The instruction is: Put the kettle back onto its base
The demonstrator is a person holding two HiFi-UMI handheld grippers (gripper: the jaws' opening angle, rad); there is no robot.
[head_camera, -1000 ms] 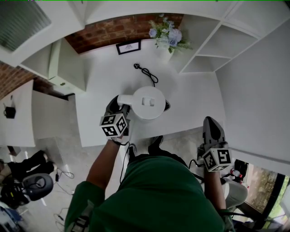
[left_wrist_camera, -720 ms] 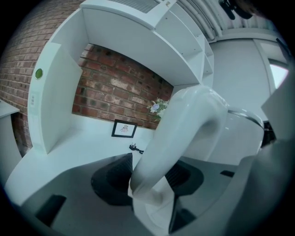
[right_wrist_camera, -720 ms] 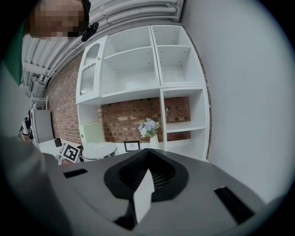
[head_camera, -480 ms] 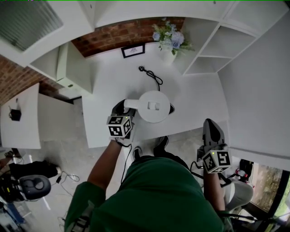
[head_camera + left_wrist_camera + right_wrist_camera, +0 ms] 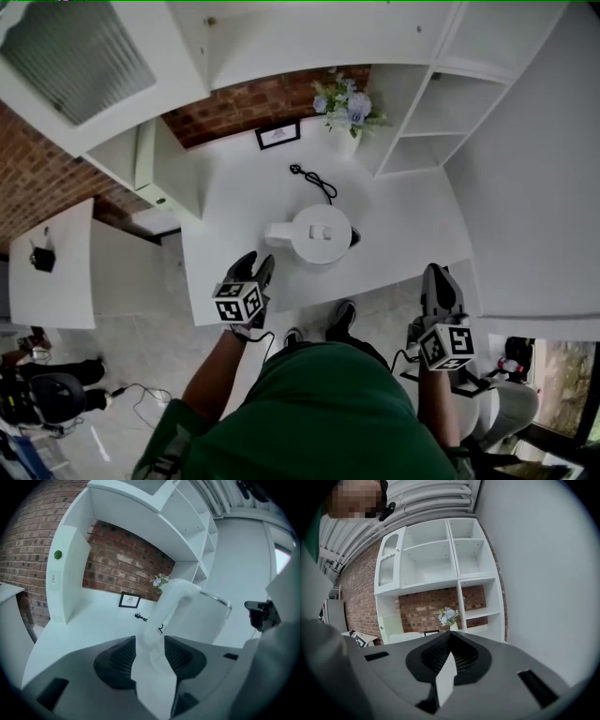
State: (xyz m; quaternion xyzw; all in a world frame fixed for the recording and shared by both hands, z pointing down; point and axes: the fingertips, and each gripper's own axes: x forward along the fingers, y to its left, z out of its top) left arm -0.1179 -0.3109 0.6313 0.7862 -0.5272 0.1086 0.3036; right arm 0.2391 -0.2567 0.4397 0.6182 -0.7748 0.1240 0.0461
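Now the kettle (image 5: 322, 234) is let go on the white counter (image 5: 234, 192).
Head view: the left gripper (image 5: 256, 270) has drawn back from the handle (image 5: 279, 232), so placing looks done; the kettle stands upright, handle pointing left. Left gripper view: jaws apart, the handle (image 5: 171, 602) beyond them. Right gripper view: the right gripper (image 5: 449, 653) is closed, empty.

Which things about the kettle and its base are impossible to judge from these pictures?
- The base: in the head view the kettle covers it from above.
- Kettle's bottom: in the left gripper view the left gripper hides it with its body.
- Seating: no view shows the contact.
- Framed picture: too small to read in the head view.
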